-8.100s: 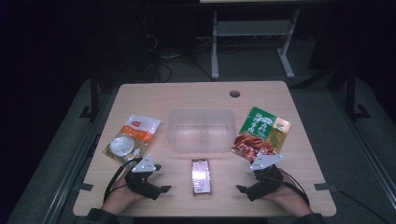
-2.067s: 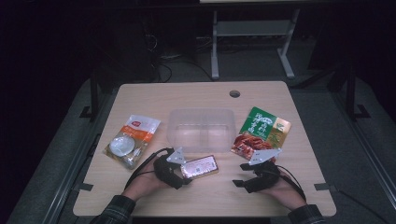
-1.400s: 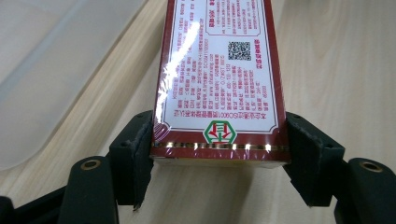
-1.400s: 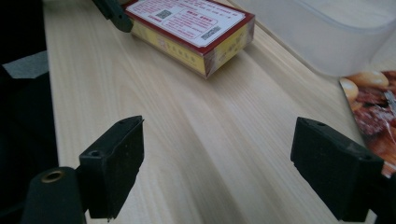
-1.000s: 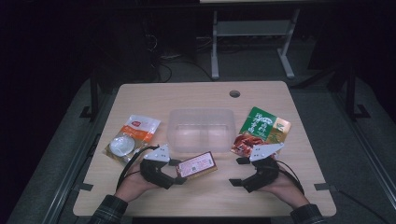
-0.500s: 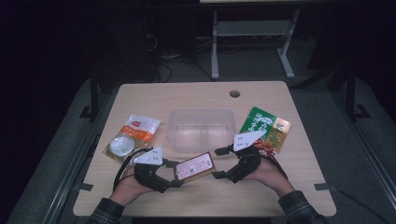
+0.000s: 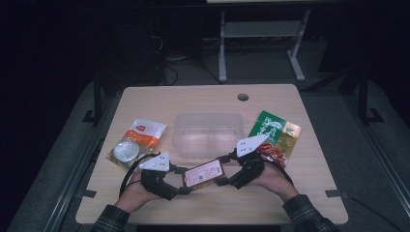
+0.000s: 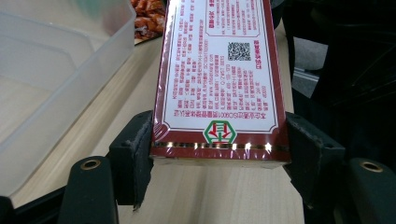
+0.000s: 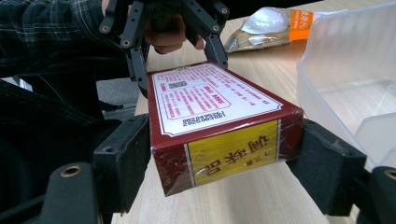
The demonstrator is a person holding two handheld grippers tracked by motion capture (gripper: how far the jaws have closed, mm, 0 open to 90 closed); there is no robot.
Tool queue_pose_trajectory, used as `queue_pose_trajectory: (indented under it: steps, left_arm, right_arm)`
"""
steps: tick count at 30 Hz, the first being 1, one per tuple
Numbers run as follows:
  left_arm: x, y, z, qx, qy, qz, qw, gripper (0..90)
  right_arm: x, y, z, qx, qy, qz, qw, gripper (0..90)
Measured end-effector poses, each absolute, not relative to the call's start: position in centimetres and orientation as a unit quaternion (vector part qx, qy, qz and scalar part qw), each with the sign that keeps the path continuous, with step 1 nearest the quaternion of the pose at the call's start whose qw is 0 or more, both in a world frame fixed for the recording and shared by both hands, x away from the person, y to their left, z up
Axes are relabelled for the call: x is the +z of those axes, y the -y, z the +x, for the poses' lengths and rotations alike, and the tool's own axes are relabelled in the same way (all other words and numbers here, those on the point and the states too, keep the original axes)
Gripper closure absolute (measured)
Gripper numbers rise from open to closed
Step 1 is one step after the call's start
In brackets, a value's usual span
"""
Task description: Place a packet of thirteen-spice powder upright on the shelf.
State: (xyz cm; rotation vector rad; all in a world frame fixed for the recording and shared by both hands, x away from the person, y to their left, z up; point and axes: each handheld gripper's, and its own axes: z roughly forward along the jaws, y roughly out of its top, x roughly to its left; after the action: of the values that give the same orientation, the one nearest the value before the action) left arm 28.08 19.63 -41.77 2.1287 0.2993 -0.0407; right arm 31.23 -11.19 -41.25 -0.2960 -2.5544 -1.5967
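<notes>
High view looks down on the whole desk from the near side; gripper cameras face each other, close over one shared red box.

In the left gripper view, the red box ran off the top edge, its small print too fine to read, and the clear bin was cut by the left edge. In the right gripper view, the left tool was cropped at the top, the bin's wall by the right edge. In the high view, both forearms left the bottom edge; the green packet by the surface's right edge was partly hidden behind the right tool.
</notes>
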Motion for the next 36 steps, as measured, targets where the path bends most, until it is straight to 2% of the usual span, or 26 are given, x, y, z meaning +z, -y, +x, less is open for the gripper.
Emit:
queue_pose_trajectory:
  steps: [20, 36]
  left_arm:
    - [-43.0, -17.8, 28.1, -0.041, -0.108, 0.883, 0.454, 31.9]
    - [-43.6, -16.5, 28.4, -0.047, -0.097, 0.892, 0.439, 31.7]
  right_arm:
    - [-39.7, 11.3, 30.6, -0.561, 0.822, -0.087, 0.049, 26.9]
    - [-38.9, 9.6, 30.4, -0.576, 0.813, -0.074, 0.041, 28.0]
